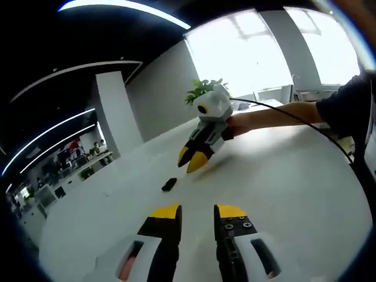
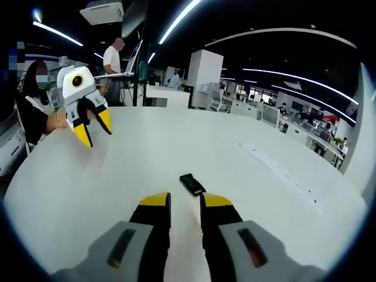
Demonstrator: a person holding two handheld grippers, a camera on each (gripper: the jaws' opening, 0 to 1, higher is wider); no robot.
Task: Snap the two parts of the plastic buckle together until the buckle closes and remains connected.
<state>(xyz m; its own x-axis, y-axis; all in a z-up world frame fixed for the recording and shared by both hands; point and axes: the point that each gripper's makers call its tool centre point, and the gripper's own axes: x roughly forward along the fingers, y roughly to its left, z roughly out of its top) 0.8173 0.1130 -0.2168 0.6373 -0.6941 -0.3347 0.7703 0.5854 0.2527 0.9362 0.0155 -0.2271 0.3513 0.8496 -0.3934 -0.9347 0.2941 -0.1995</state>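
The black buckle (image 2: 192, 184) lies on the white table (image 2: 117, 170), just ahead of the right gripper (image 2: 185, 202) at its twelve o'clock. From the left gripper (image 1: 197, 212) it sits at eleven o'clock. Both grippers are released and empty, jaws slightly apart; whether the buckle is one part or two cannot be told, so the right should approach low and square before clenching.

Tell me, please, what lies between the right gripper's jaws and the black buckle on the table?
Nothing: in the right gripper view, only bare white table separates the right gripper from the buckle.
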